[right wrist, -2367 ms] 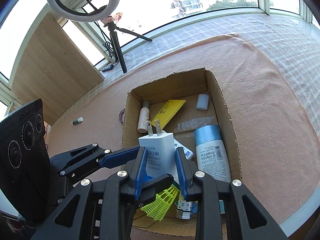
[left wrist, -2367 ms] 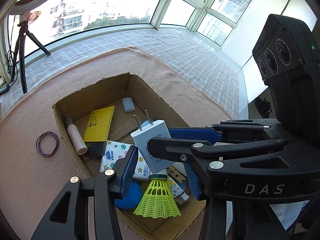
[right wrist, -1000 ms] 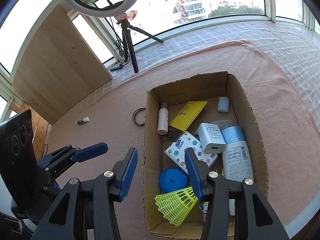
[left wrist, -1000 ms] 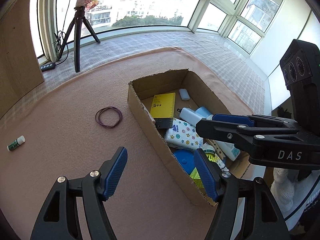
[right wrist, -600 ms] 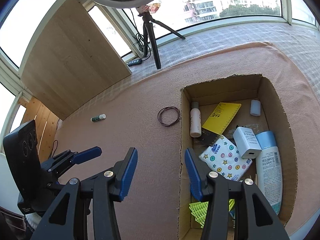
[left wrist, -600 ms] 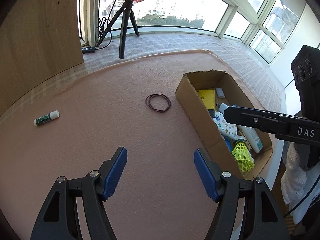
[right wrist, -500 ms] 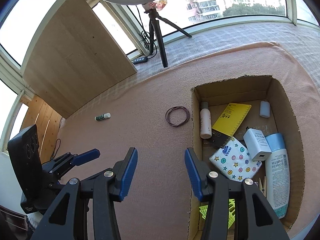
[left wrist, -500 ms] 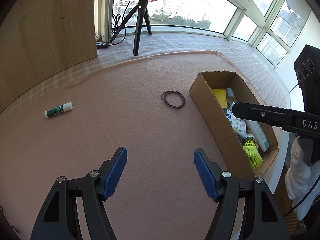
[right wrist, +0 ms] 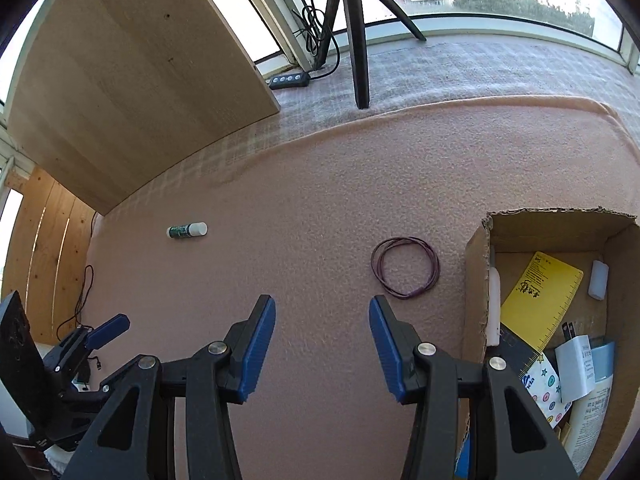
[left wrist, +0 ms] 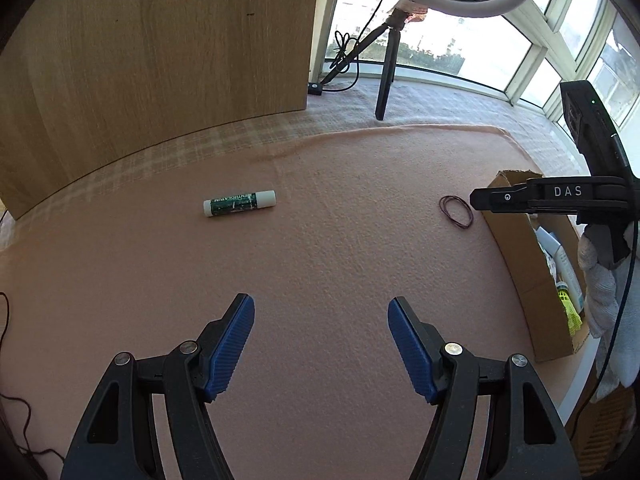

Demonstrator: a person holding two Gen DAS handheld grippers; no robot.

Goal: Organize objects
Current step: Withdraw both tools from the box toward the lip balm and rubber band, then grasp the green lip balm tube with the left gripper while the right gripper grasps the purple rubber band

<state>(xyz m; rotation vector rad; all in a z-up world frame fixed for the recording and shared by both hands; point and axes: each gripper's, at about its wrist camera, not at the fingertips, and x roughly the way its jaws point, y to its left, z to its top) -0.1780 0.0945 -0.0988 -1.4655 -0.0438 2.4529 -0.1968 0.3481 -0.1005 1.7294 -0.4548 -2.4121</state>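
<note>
A green and white lip balm stick (left wrist: 239, 203) (right wrist: 187, 231) lies on the pink mat, ahead and left of both grippers. A purple rubber band loop (right wrist: 405, 267) (left wrist: 456, 211) lies just left of the cardboard box (right wrist: 476, 280) (left wrist: 516, 256). My left gripper (left wrist: 320, 316) stands open over bare mat, nothing between its blue pads. My right gripper (right wrist: 322, 320) is also open and empty, with the band just ahead to its right. Inside the box I see a yellow ruler (right wrist: 540, 300), a white charger (right wrist: 574, 364), a bottle and a patterned tissue pack.
A wooden panel (left wrist: 152, 60) stands along the far left. A ring light tripod (right wrist: 356, 20) and a power strip (right wrist: 289, 79) sit on the checked cloth by the windows. The right gripper's body (left wrist: 560, 196) shows in the left wrist view, with a gloved hand (left wrist: 604, 292).
Both grippers swung left, away from the box, over the open mat. The charger, held in the right gripper at first, now lies in the box. The lip balm came nearer in both views.
</note>
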